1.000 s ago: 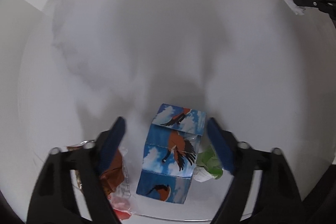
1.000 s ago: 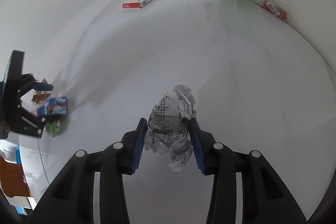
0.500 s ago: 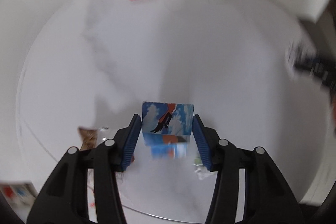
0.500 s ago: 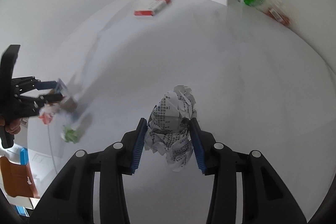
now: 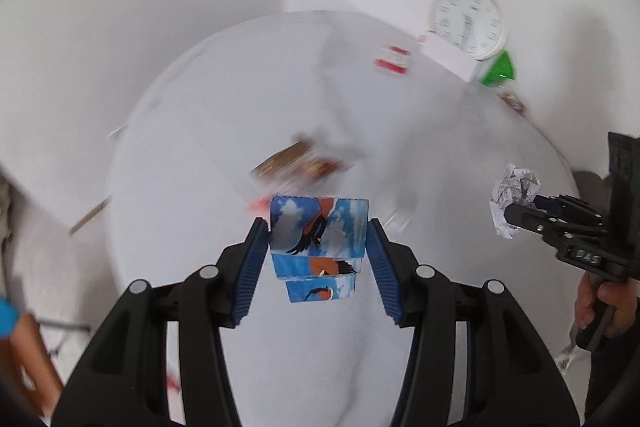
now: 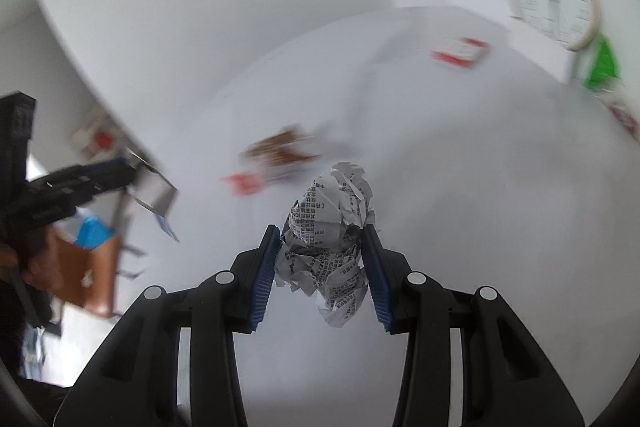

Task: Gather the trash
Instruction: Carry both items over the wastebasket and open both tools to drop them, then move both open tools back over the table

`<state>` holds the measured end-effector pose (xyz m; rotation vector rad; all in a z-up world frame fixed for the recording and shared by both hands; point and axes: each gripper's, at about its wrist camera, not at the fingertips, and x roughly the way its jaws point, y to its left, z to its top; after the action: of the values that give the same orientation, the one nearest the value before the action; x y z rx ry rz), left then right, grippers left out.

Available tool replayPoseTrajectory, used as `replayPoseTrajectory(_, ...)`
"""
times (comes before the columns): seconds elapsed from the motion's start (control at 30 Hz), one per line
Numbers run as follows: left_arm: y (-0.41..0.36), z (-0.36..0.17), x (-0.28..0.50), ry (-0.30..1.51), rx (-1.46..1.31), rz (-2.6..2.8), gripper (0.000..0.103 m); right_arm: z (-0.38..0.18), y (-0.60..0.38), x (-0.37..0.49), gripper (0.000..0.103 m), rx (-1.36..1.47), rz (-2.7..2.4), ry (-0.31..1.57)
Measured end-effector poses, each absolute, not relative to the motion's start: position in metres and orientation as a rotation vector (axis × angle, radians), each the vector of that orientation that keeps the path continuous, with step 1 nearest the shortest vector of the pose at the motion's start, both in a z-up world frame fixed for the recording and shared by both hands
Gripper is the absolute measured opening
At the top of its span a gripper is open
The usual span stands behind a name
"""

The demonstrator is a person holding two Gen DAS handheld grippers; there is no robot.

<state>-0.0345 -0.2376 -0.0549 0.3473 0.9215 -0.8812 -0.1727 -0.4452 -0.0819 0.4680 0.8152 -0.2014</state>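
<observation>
My left gripper (image 5: 318,247) is shut on a blue carton with a bird print (image 5: 318,227) and holds it above the white table (image 5: 440,155). My right gripper (image 6: 322,251) is shut on a crumpled printed paper ball (image 6: 330,231), also above the table. In the left wrist view the paper ball (image 5: 514,193) and right gripper (image 5: 520,213) show at the right. In the right wrist view the left gripper (image 6: 132,173) with the carton (image 6: 154,193) shows at the left. A brown and red wrapper (image 5: 304,163) lies on the table ahead, blurred; it also shows in the right wrist view (image 6: 276,155).
A red and white box (image 5: 392,61) lies at the table's far side, seen too in the right wrist view (image 6: 462,53). A round clock on a white stand (image 5: 466,17) and a green packet (image 5: 500,69) stand at the far right. A brown chair (image 6: 88,267) is beyond the table's left edge.
My left gripper closed on the carton and lifted it off the table, leaving the wrappers behind. Both grippers have swung and tilted up; the right still holds the paper ball.
</observation>
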Motion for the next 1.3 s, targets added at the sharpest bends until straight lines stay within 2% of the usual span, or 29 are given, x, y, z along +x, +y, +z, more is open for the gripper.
replayPoseTrajectory(0.27, -0.075, -0.08, -0.038, 1.007, 0.251, -0.636, 0.049, -0.073, -0.313, -0.126, 0.043, 0.444, 0.087, 0.881)
replayPoseTrajectory(0.57, 0.02, -0.147, 0.005, 1.112, 0.177, -0.491, 0.05, -0.078, -0.213, -0.068, 0.043, 0.343, 0.186, 0.984)
replayPoseTrajectory(0.6, 0.028, -0.157, 0.011, 1.135, 0.173, -0.486, 0.051, -0.078, -0.204, -0.062, 0.043, 0.333, 0.19, 0.991)
replayPoseTrajectory(0.7, 0.056, -0.188, 0.027, 1.204, 0.14, -0.448, 0.069, -0.081, -0.176, -0.05, 0.044, 0.305, 0.196, 1.013)
replayPoseTrajectory(0.73, 0.06, -0.198, 0.033, 1.225, 0.131, -0.439, 0.071, -0.083, -0.169, -0.048, 0.044, 0.3, 0.195, 1.019)
replayPoseTrajectory(0.83, 0.078, -0.224, 0.048, 1.308, 0.103, -0.396, 0.073, -0.09, -0.151, -0.038, 0.044, 0.28, 0.195, 1.05)
replayPoseTrajectory(0.9, 0.09, -0.225, 0.052, 1.313, 0.078, -0.368, 0.075, -0.096, -0.143, -0.032, 0.044, 0.267, 0.197, 1.069)
replayPoseTrajectory(1.0, 0.115, -0.209, 0.053, 1.271, 0.022, -0.281, 0.093, -0.103, -0.126, -0.023, 0.044, 0.238, 0.211, 1.095)
replayPoseTrajectory(1.03, 0.124, -0.2, 0.052, 1.25, 0.009, -0.246, 0.095, -0.105, -0.12, -0.02, 0.044, 0.233, 0.224, 1.101)
replayPoseTrajectory(1.27, 0.161, -0.155, 0.049, 1.147, -0.015, -0.125, 0.095, -0.131, -0.065, 0.015, 0.046, 0.148, 0.347, 1.148)
replayPoseTrajectory(1.3, 0.165, -0.149, 0.047, 1.136, -0.012, -0.114, 0.095, -0.136, -0.057, 0.02, 0.051, 0.131, 0.358, 1.155)
